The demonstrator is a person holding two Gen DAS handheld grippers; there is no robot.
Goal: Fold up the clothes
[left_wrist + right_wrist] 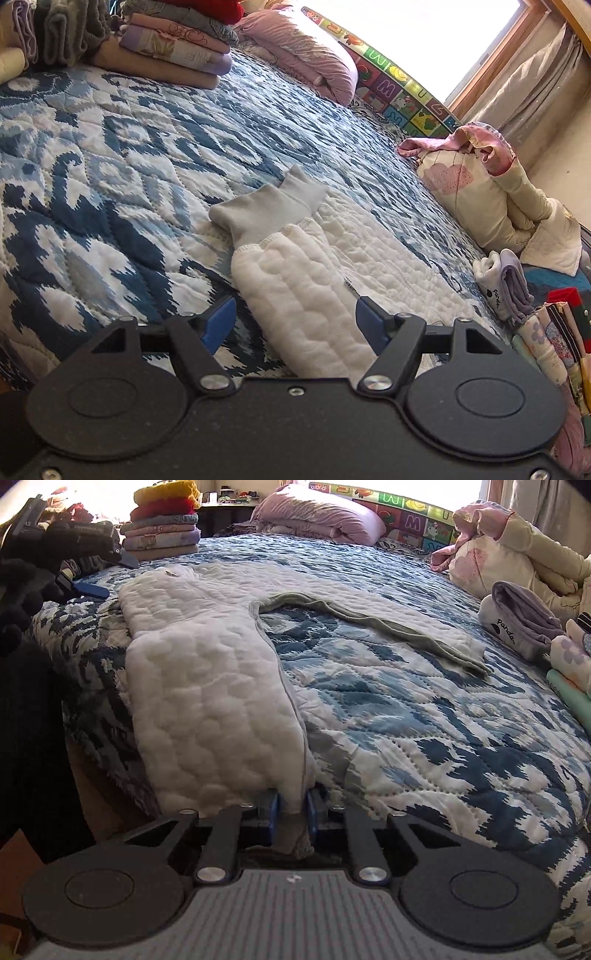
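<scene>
A white quilted garment (pixel 207 686) with grey lining and grey cuffs lies spread on the blue-and-white quilted bed (pixel 424 709). My right gripper (pixel 292 805) is shut on its near hem at the bed's front edge. In the left wrist view a white sleeve (pixel 295 295) with a grey cuff (pixel 266 206) runs between the blue fingers of my left gripper (pixel 295 321), which is open over it. The left gripper also shows in the right wrist view (pixel 92 576) at the garment's far left, held by a black-gloved hand.
A stack of folded clothes (pixel 162 531) sits at the far left of the bed. A pink pillow (pixel 321 513) lies at the back by an alphabet mat (pixel 410 509). A cream pillow (pixel 476 199) and small folded items (pixel 524 627) line the right side.
</scene>
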